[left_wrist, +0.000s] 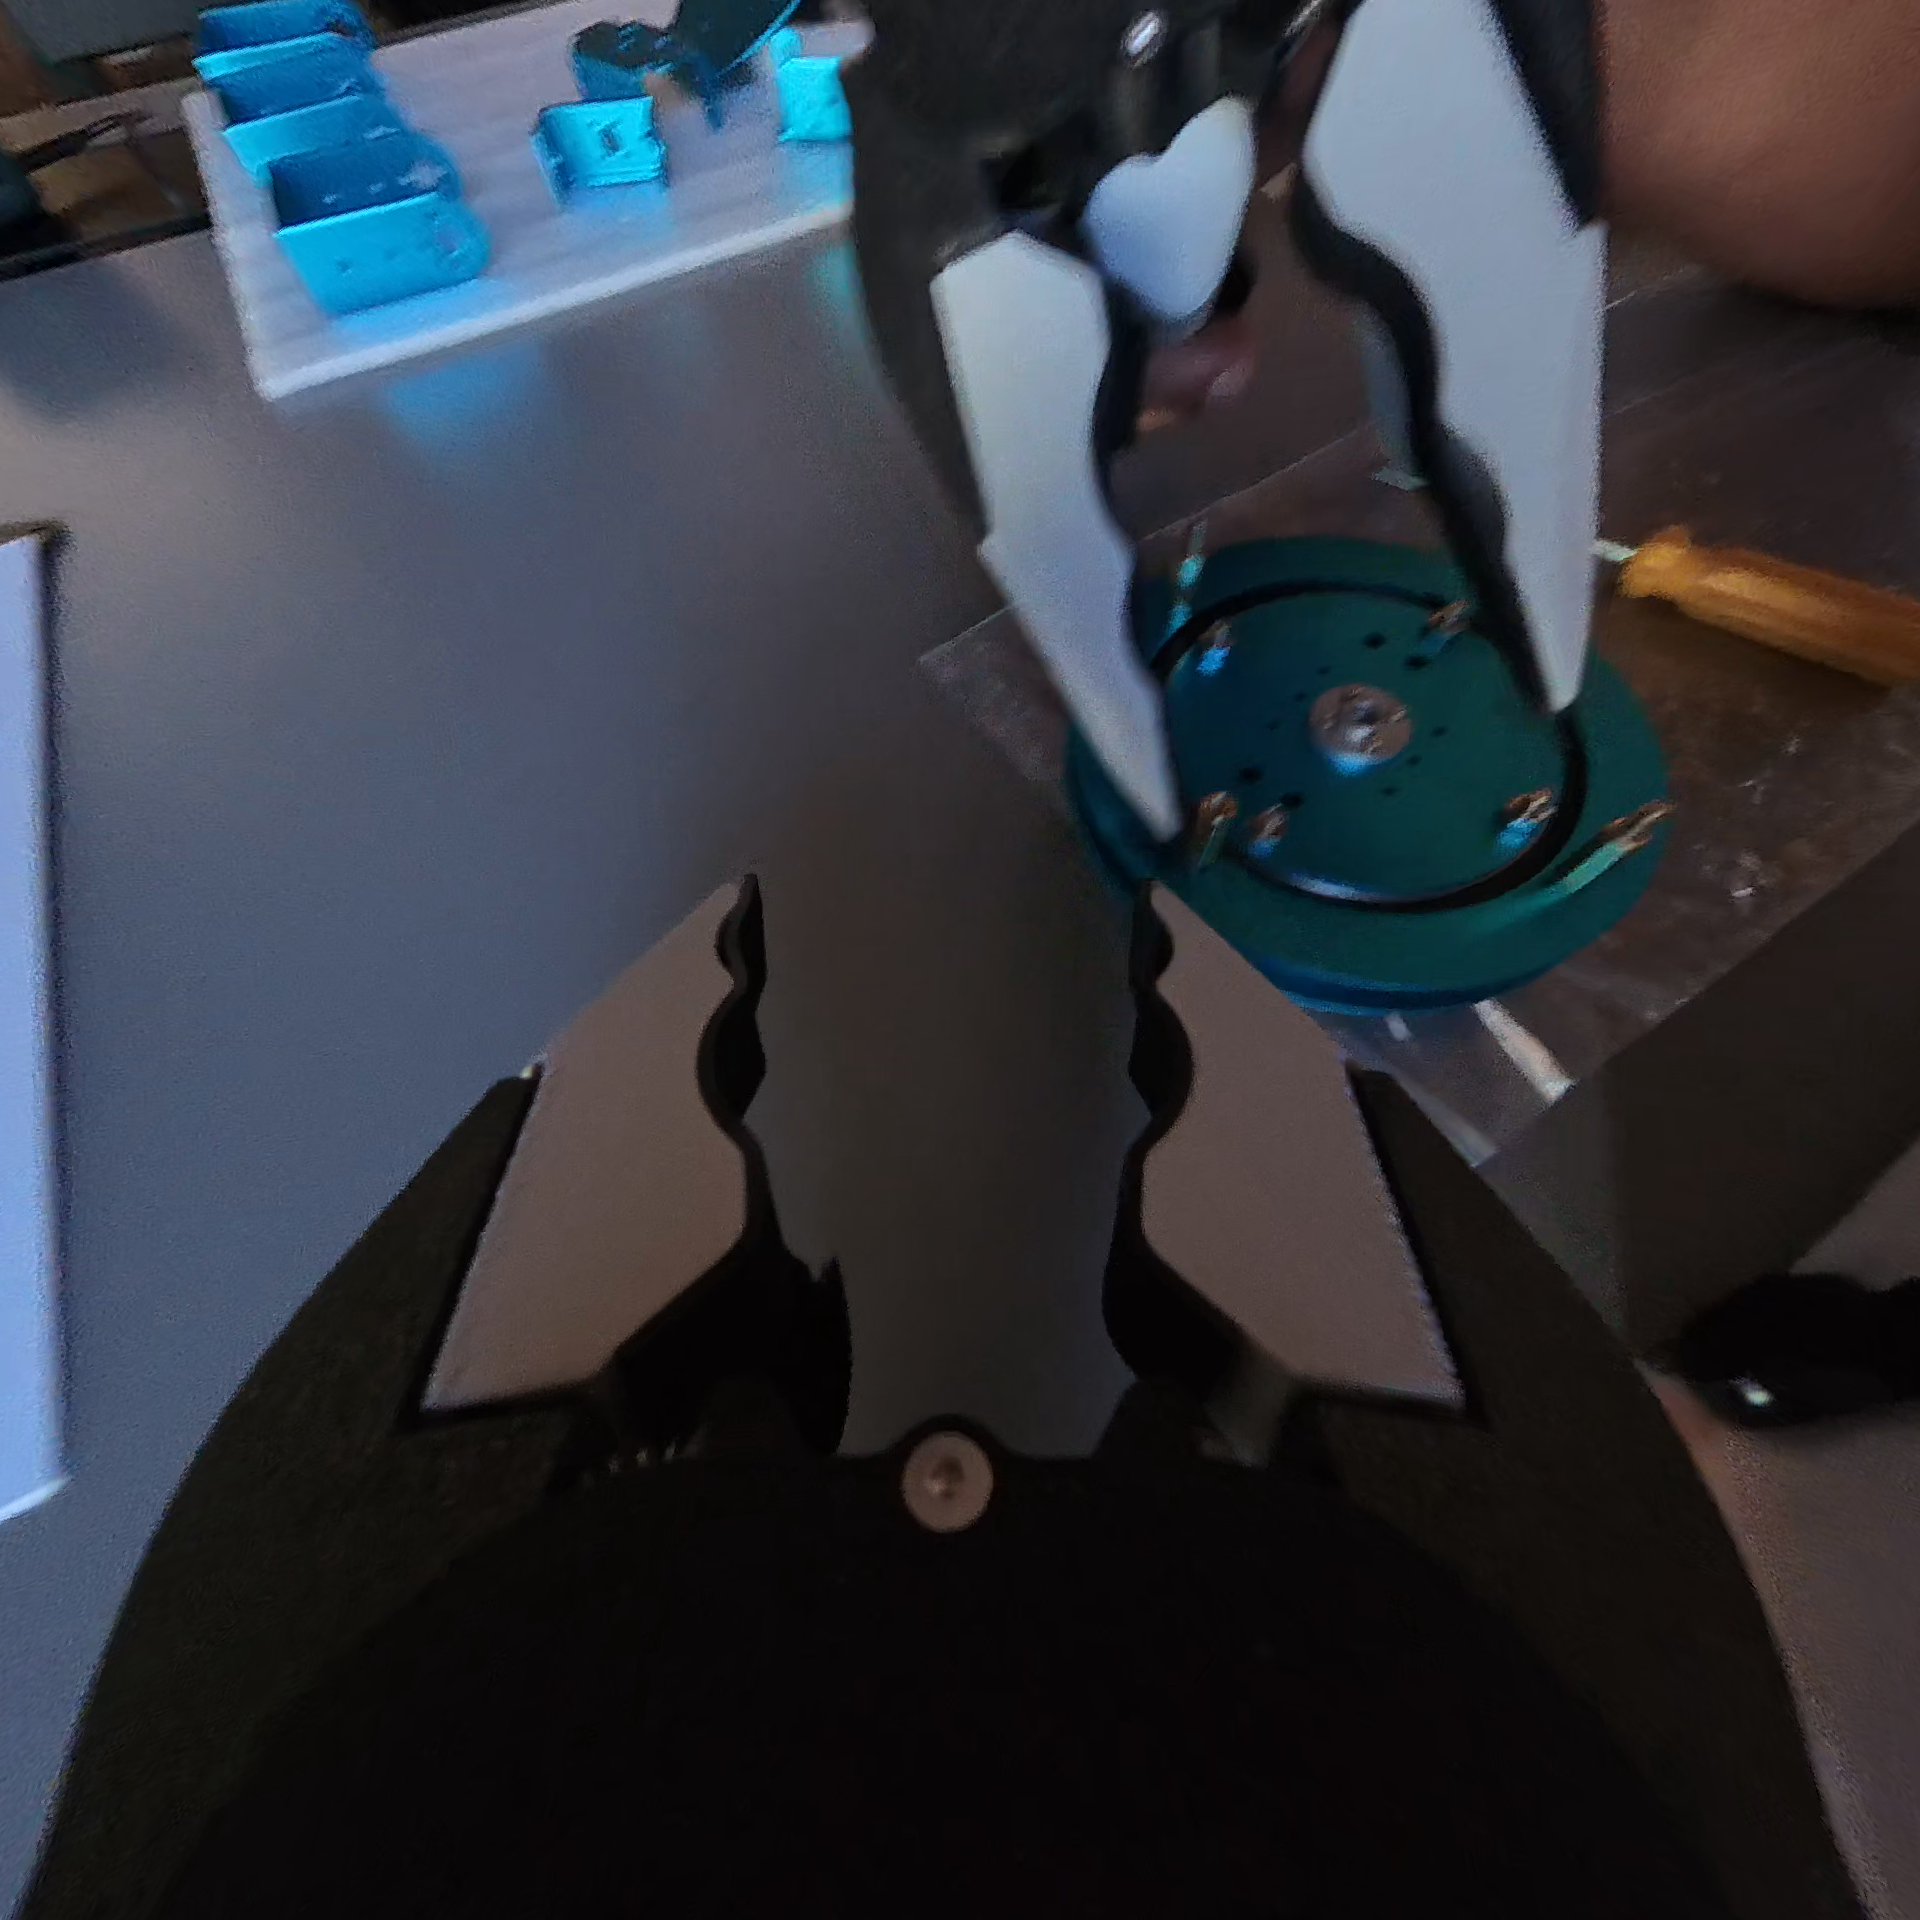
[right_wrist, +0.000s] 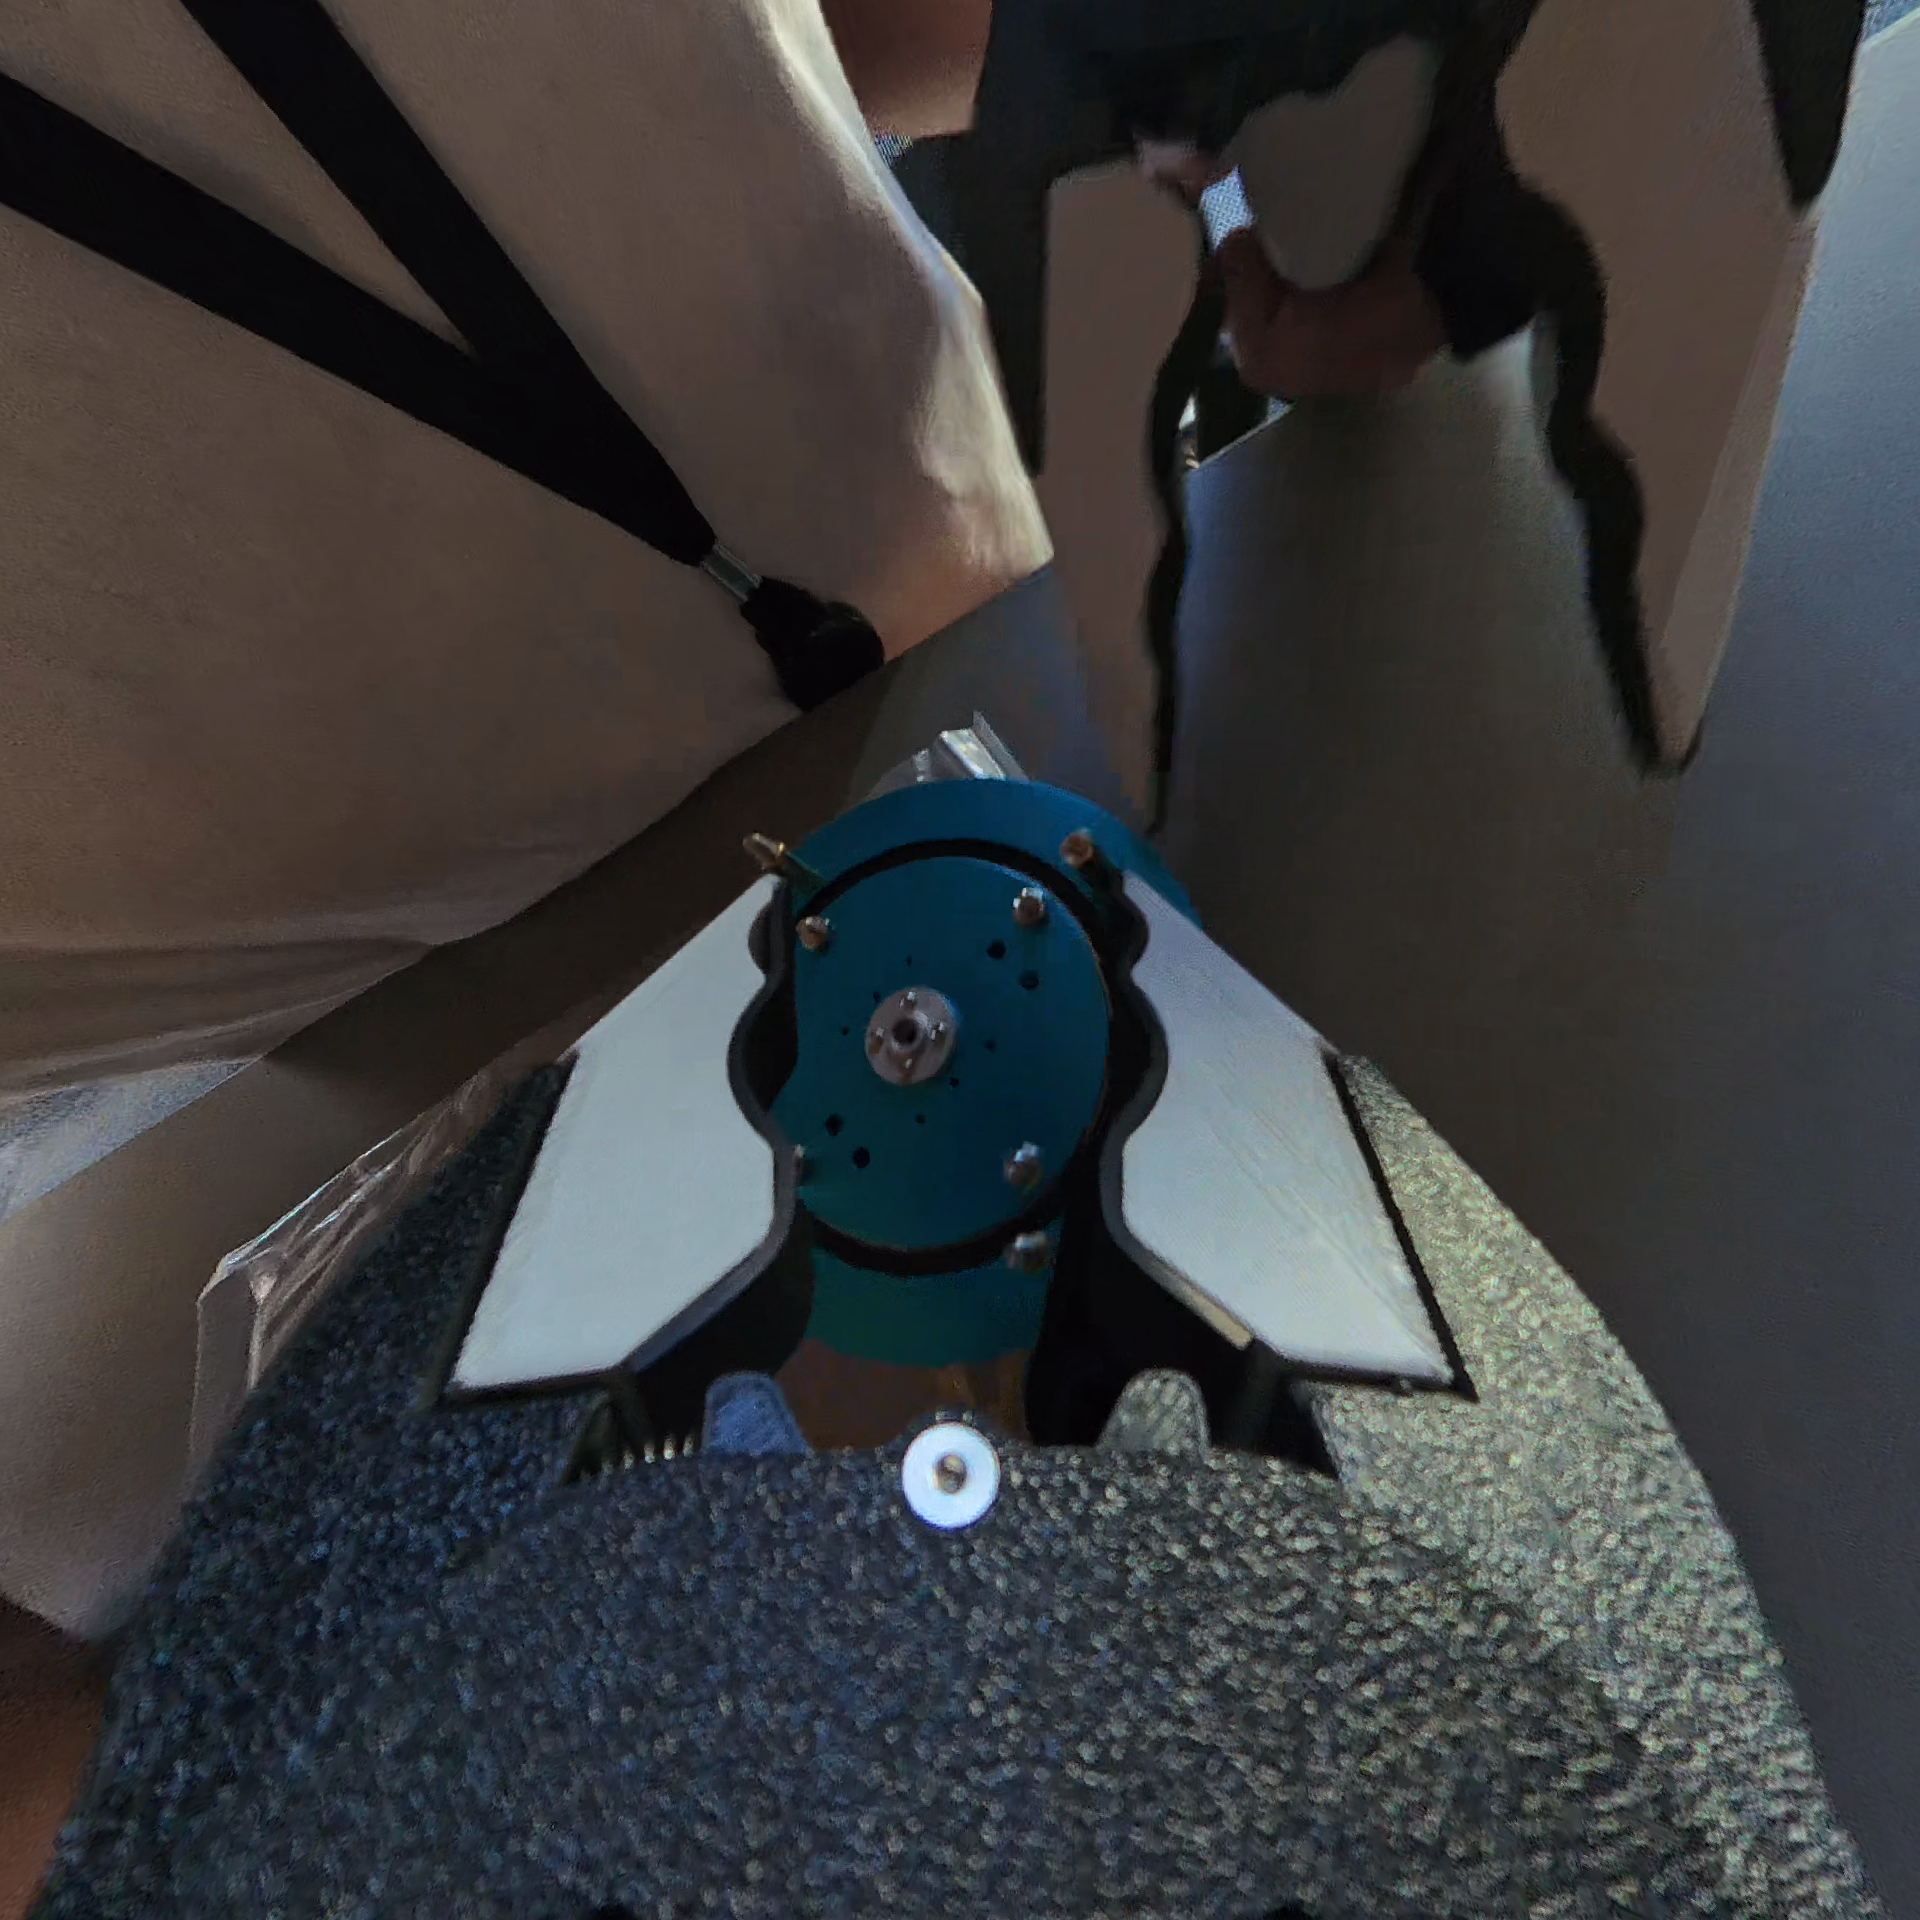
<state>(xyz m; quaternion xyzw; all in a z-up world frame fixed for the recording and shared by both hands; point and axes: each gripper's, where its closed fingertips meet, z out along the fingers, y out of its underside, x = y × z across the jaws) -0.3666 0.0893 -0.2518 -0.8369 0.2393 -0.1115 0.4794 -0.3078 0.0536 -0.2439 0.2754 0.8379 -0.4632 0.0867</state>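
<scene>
A round teal disc (left_wrist: 1382, 831) with a metal hub and several brass studs sits between the fingers of my right gripper (left_wrist: 1361, 758), over a dark mat (left_wrist: 1766, 831). In the right wrist view the disc (right_wrist: 935, 1081) faces the camera, and the right gripper (right_wrist: 951, 883) is closed on its two sides. My left gripper (left_wrist: 951, 899) is open and empty, with its tips just short of the disc's near left edge. It also shows in the right wrist view (right_wrist: 1403, 727), above and to the right of the disc.
A white tray (left_wrist: 623, 281) with several blue metal brackets (left_wrist: 374, 229) lies at the back left of the grey table. An orange-handled tool (left_wrist: 1766, 613) lies on the mat to the right. A white object (left_wrist: 21, 987) is at the left edge. A person's beige clothing with black straps (right_wrist: 364, 623) is close behind. My right tips are about 25 centimeters from the white object (left_wrist: 21, 987), my left tips only 15 centimeters.
</scene>
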